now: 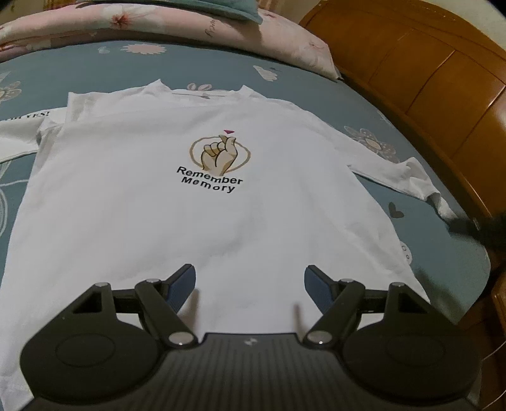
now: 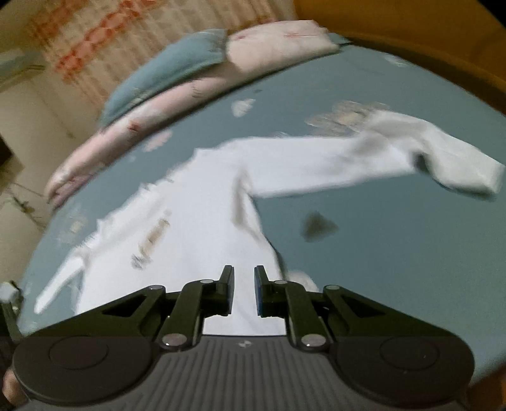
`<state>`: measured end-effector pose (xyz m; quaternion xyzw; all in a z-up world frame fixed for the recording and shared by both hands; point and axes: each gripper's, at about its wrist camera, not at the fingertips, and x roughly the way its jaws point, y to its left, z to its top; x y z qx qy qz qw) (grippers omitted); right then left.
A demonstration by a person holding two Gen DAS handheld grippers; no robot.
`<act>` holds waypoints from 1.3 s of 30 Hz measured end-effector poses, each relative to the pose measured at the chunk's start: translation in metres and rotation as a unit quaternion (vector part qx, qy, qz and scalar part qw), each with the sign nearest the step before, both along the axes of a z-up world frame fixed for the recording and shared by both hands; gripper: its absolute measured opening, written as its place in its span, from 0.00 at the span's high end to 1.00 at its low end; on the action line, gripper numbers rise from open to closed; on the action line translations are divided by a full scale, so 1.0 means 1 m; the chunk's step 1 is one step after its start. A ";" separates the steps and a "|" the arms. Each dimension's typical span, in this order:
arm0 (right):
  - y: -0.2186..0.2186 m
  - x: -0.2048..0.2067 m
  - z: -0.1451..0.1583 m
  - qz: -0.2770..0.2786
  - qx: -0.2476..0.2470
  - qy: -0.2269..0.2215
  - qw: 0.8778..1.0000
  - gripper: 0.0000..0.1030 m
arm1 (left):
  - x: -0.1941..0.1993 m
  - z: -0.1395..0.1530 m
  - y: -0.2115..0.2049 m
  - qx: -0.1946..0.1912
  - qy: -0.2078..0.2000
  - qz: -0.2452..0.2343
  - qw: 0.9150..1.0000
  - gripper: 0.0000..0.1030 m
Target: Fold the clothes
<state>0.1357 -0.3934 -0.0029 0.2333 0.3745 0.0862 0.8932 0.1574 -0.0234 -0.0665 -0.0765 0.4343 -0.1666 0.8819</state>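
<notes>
A white long-sleeved shirt [image 1: 189, 205] lies flat and face up on the teal bed sheet [image 1: 316, 79], with a fist print and "Remember Memory" [image 1: 218, 158] on its chest. My left gripper [image 1: 249, 272] hovers over the lower hem, jaws wide open and empty. The right sleeve [image 1: 395, 170] stretches out toward the bed's edge, where a dark blurred shape [image 1: 474, 227] sits by the cuff. In the blurred right wrist view, my right gripper [image 2: 243, 272] stands over the shirt's side [image 2: 189, 221] with a narrow gap between its pads and nothing in it. The sleeve [image 2: 348, 158] lies ahead.
A folded pink floral quilt [image 1: 189, 22] with a teal pillow [image 1: 221, 8] on it lies along the far side of the bed. A wooden bed frame [image 1: 427, 69] runs along the right. A patterned curtain [image 2: 95, 31] hangs beyond.
</notes>
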 end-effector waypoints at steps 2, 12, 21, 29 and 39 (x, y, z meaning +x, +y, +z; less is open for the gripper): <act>-0.004 0.033 -0.003 0.010 0.031 -0.001 0.999 0.80 | 0.003 -0.001 0.002 -0.004 0.001 0.000 1.000 0.26; -0.022 0.158 -0.077 -0.025 0.172 0.079 0.982 0.73 | 0.030 0.000 0.014 -0.025 -0.011 0.011 1.000 0.26; -0.002 0.181 -0.086 -0.010 0.103 0.059 0.993 0.89 | 0.049 -0.010 0.012 -0.025 -0.007 0.005 1.000 0.25; -0.014 0.171 -0.068 -0.066 -0.008 0.029 0.997 1.00 | 0.051 -0.017 0.012 -0.014 0.002 0.003 1.000 0.25; 0.024 0.116 -0.062 0.056 0.030 0.057 0.996 0.86 | 0.054 -0.019 0.017 0.009 0.016 0.010 1.000 0.23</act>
